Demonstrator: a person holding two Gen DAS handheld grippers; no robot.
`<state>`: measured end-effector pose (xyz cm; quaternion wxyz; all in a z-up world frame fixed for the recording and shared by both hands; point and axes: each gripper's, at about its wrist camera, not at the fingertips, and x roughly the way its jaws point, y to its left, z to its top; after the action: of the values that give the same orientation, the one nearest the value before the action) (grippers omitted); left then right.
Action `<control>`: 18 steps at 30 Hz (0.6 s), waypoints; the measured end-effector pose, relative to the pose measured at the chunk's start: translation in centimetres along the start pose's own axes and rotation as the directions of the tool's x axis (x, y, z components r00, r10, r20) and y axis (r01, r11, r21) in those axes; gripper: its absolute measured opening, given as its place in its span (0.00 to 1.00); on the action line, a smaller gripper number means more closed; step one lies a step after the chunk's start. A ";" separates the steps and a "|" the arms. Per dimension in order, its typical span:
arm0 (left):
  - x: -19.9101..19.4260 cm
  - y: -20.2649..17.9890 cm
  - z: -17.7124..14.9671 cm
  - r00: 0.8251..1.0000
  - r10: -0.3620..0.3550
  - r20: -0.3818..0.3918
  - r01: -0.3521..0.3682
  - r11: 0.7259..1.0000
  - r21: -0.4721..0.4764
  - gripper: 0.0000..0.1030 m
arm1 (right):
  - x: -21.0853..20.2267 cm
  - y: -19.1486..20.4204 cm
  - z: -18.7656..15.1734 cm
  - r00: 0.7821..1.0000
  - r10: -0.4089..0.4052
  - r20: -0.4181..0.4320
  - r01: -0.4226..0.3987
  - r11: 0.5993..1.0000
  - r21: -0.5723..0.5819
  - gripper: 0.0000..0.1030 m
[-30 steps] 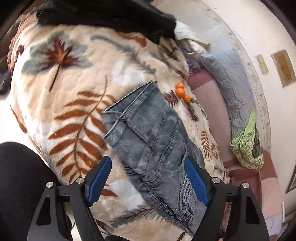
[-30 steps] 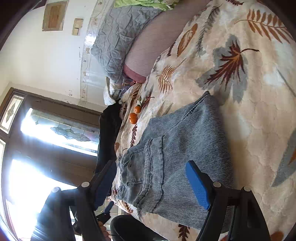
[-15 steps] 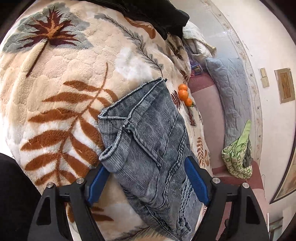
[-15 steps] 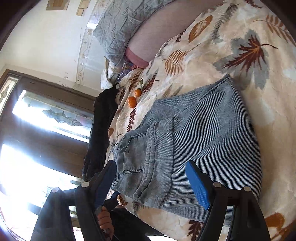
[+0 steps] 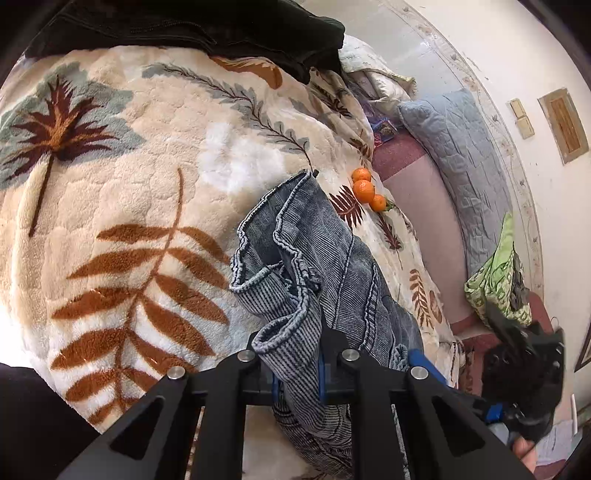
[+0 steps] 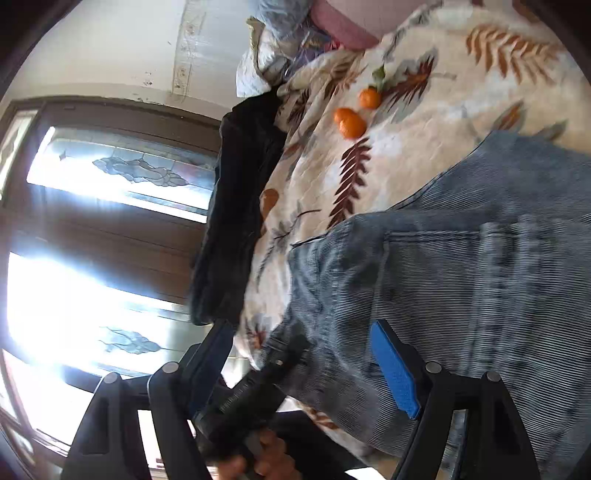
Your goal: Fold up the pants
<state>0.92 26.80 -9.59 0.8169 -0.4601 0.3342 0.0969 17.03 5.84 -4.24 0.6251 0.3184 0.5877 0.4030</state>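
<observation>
Grey-blue denim pants (image 5: 332, 266) lie folded on a leaf-patterned fleece blanket (image 5: 129, 166). My left gripper (image 5: 295, 373) is closing its jaws on the near edge of the denim. The blue pads pinch a bunched fold, and the fabric ripples up ahead of them. In the right wrist view the pants (image 6: 461, 277) fill the right side, pocket seams showing. My right gripper (image 6: 301, 332) stands open over the denim's near corner, nothing pressed between its pads. The left gripper's black body (image 6: 258, 391) crosses below it, held by a hand (image 6: 266, 458).
Three oranges (image 5: 364, 190) sit on the blanket just beyond the pants. A black garment (image 5: 184, 26) lies along the far edge of the bed. A grey pillow (image 5: 454, 147) and green cloth (image 5: 498, 280) rest on the pink mattress at the right. A bright window (image 6: 92, 221) is at the left.
The left jaws went from wide open around the denim to pinched on its near edge, bunching it. The right gripper swept sideways along the pants toward the left gripper, still open.
</observation>
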 end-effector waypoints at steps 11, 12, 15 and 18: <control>-3.3 -8.6 -1.6 0.990 0.006 0.138 -0.050 0.947 0.316 0.12 | -5.2 -2.7 -0.3 0.997 -0.015 0.074 0.008 0.996 0.089 0.77; -3.6 -10.2 -2.2 0.988 -0.003 0.152 -0.053 0.929 0.366 0.12 | -7.0 -3.0 -0.8 0.995 -0.020 0.102 0.011 0.997 0.082 0.77; -4.2 -15.0 -4.9 0.982 -0.036 0.188 -0.068 0.854 0.516 0.12 | -12.3 -5.0 -2.3 0.982 -0.037 0.184 0.020 0.996 0.092 0.77; -4.4 -19.5 -8.6 0.977 -0.071 0.202 -0.080 0.755 0.651 0.12 | -17.3 -7.8 -3.9 0.961 -0.031 0.273 -0.005 0.992 0.130 0.77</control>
<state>2.72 9.55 3.56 0.9570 -0.1310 0.2578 0.0246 14.42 -13.36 -3.21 0.6814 0.4071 0.5223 0.3117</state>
